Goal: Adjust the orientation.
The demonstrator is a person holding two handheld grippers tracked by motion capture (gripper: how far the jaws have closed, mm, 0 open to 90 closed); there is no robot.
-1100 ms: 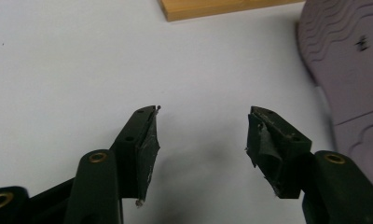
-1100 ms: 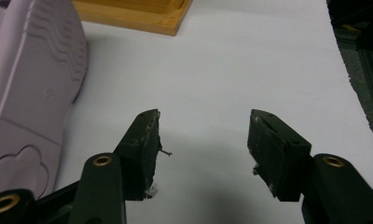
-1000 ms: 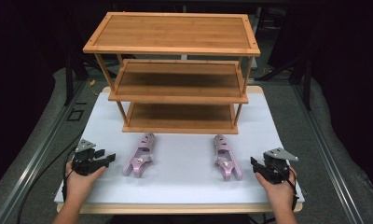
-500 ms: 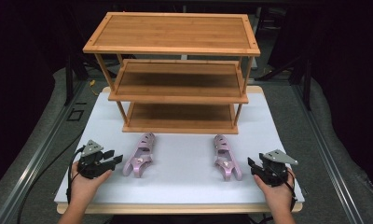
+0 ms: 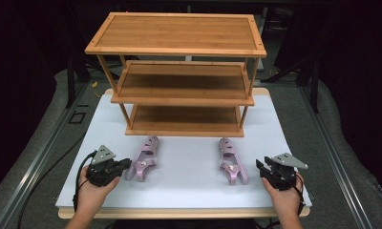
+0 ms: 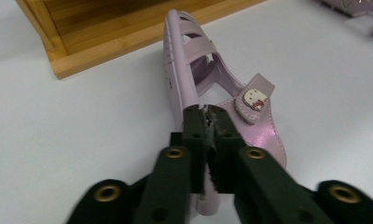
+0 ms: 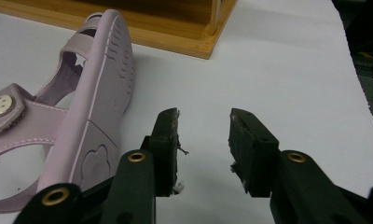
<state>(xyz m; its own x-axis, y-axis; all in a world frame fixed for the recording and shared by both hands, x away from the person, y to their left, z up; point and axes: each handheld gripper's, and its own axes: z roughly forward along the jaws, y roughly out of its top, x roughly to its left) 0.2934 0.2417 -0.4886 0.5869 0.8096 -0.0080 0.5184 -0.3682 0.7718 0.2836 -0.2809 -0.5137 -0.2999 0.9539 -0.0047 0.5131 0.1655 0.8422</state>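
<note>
1. Sandals: two pink ones lie on the white table top (image 5: 189, 186) in front of the wooden shelf rack (image 5: 179, 71). Left sandal (image 5: 145, 157) and right sandal (image 5: 232, 166) both lie on their sides, well apart from each other.
2. Shelf rack: three bamboo tiers. Top, middle and bottom boards are all bare in the high view; nothing sits on any of them.
3. Left gripper (image 5: 123, 164): held in the left hand (image 5: 94, 188), jaws pinched nearly together on the heel end of the left sandal. In the left gripper view the jaw tips (image 6: 206, 122) sit at the sandal's edge with just a thin slit between them.
4. Right gripper (image 5: 260, 167): held in the right hand (image 5: 285, 198), jaws spread with a clear gap, holding nothing. It is just beside the right sandal, not touching it.
5. Left gripper view adds detail the high view lacks: a small white cartoon-face badge (image 6: 254, 99) on the strap, plus the cut-out slots in the toe.
6. Right gripper view shows the right sandal's sole side (image 7: 100, 102), with tread ridges and a moulded shape at the heel, and frayed pad material on the jaw faces. The rack's corner post and base (image 7: 208, 44) are beyond it.
7. High view alone gives the overall layout: both hands at the near table edge, cables trailing from each gripper.
</note>
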